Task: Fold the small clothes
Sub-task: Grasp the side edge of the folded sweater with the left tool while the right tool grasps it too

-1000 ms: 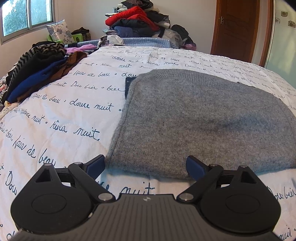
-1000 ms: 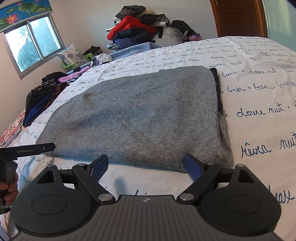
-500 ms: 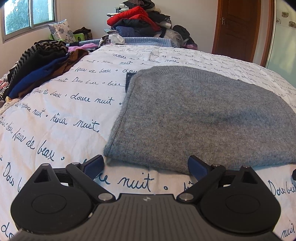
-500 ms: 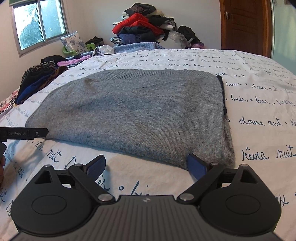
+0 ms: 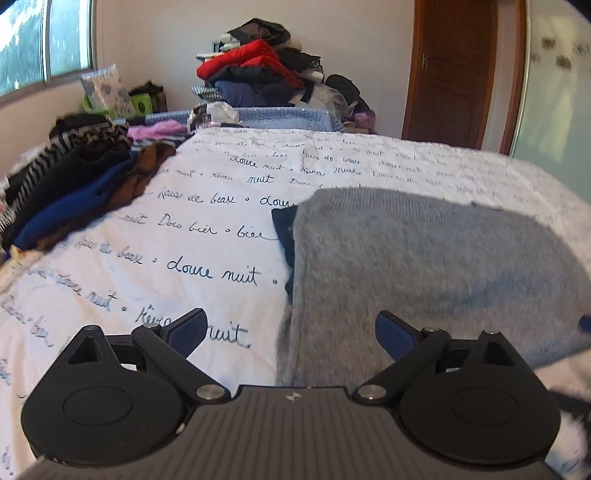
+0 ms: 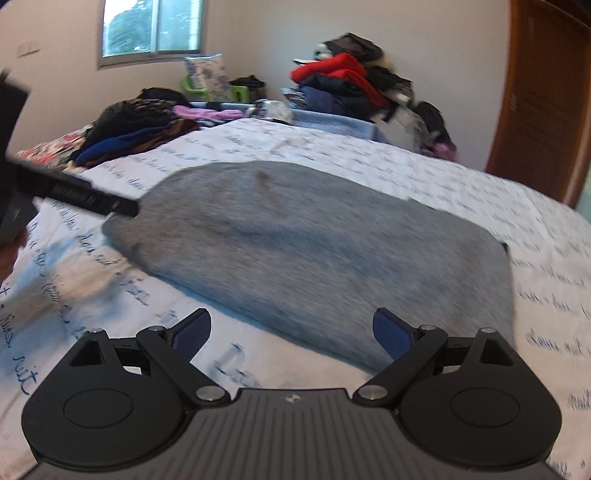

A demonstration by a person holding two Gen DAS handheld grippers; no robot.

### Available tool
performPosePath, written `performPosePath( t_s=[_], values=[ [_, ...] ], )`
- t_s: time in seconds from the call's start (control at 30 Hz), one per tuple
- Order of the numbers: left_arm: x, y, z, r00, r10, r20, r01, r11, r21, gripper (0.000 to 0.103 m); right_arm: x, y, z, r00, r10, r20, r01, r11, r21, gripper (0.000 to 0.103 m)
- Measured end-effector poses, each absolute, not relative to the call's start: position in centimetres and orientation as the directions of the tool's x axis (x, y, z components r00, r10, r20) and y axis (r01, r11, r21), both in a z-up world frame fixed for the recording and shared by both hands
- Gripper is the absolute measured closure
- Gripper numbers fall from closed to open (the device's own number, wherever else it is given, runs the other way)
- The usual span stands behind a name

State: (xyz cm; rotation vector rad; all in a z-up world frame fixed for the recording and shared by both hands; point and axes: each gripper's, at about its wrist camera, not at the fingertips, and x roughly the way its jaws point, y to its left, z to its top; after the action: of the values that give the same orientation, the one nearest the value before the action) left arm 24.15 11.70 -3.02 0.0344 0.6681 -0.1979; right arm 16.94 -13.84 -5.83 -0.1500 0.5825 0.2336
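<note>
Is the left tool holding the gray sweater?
No, the left tool is open and empty, hovering over the gray sweater's near edge.

Soft daylight enters through the window [image 6: 151,27] at 11 o'clock in the right wrist view and fills the room evenly, with no harsh glare. Both views show motion blur: the grey sweater [image 6: 314,251] is smeared, and the script on the bedspread [image 5: 207,236] blurs toward the far side. A faint shadow lies under the sweater's near edge. Fisheye distortion bows the door frame [image 5: 517,74] at 1 o'clock and curves the bed's edges.
</note>
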Motion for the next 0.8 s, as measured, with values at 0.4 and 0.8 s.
performPosePath(
  t_s=[0.4,0.8],
  values=[
    [32.7,16.1,-5.1,0.619,-0.414,-0.667,0.103,0.885,-0.453,0.007,19.5,-3.3,-7.3,0.844,0.14,-0.518,-0.374,0.846,-0.381,0.008],
    [39.9,16.6,-7.5,0.499,-0.632,-0.593,0.136,0.733,-0.667,0.007,21.4,3.7,-11.0,0.936,0.019,-0.353,-0.274,0.668,-0.692,0.008]
  ],
)
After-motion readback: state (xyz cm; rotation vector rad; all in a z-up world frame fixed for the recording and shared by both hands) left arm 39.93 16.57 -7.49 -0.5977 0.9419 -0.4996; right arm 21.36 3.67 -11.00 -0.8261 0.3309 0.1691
